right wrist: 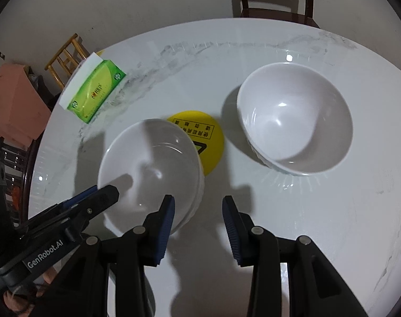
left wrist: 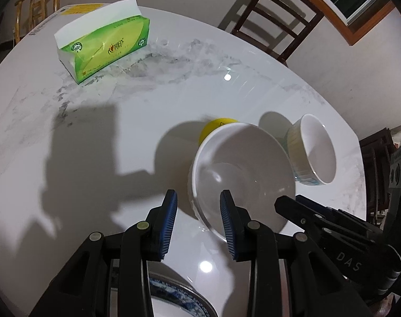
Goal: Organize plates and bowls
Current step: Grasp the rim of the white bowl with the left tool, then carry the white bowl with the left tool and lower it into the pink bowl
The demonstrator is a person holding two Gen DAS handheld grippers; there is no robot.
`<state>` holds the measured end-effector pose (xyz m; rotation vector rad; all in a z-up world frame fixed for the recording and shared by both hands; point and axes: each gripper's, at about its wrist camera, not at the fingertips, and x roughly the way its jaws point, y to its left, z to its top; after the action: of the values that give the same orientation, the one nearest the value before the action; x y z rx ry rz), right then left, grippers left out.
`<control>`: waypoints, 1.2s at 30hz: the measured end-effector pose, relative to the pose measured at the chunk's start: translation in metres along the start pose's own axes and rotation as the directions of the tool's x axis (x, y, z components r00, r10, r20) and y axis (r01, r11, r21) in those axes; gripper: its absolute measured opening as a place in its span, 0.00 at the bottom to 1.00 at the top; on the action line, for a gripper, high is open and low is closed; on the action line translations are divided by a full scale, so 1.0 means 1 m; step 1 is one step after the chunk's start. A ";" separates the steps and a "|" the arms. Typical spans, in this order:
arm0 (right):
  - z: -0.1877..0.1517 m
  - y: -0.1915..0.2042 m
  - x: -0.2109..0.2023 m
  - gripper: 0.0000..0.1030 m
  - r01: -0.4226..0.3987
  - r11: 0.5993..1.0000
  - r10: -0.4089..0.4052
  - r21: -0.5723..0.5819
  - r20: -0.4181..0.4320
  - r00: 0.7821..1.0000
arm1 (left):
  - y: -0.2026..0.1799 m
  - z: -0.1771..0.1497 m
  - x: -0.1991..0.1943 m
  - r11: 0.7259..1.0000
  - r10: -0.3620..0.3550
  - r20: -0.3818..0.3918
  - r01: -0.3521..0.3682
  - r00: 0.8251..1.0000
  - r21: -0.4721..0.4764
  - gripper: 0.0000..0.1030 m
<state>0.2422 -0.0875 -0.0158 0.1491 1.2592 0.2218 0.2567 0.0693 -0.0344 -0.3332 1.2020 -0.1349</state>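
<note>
On the marble table [right wrist: 319, 211] stand two white bowls. The near bowl [right wrist: 150, 169] sits at about 10 o'clock from the right tool [right wrist: 197, 227], partly covering a yellow disc [right wrist: 211, 137]; the far bowl [right wrist: 295, 119] sits at 1 o'clock, well apart. The left tool [left wrist: 199, 222] straddles the near bowl's rim, one finger inside and one outside, spread and not yet clenched. The right tool is also released, holding nothing. A blue-patterned plate [left wrist: 179, 293] shows at 6 o'clock beneath the left tool. The step looks like taking the near bowl to stack it. Next: clench on the rim, lift level, and nest it in the far bowl.
</note>
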 end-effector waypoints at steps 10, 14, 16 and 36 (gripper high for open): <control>0.007 0.000 0.016 0.19 -0.018 0.999 0.018 -0.026 -0.001 1.000 | -0.002 0.001 0.016 1.000 0.014 -0.025 -0.013 1.000 0.011 0.15; 0.006 0.003 0.014 0.16 -0.013 0.999 0.013 -0.041 0.002 1.000 | -0.005 0.000 0.016 1.000 0.017 -0.028 -0.016 0.999 0.016 0.14; 0.005 0.000 0.013 0.16 -0.018 0.999 0.018 -0.029 0.005 1.000 | -0.006 0.000 0.017 1.000 0.015 -0.032 -0.014 0.999 0.023 0.14; -0.043 -0.026 -0.075 0.16 -0.021 1.000 0.020 0.014 0.074 0.997 | -0.067 -0.050 -0.040 0.989 0.004 0.001 -0.004 1.000 0.146 0.14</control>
<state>0.1812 -0.1318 0.0347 0.1814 1.1863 0.2228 0.2007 0.0083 0.0066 -0.2024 1.1848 -0.2180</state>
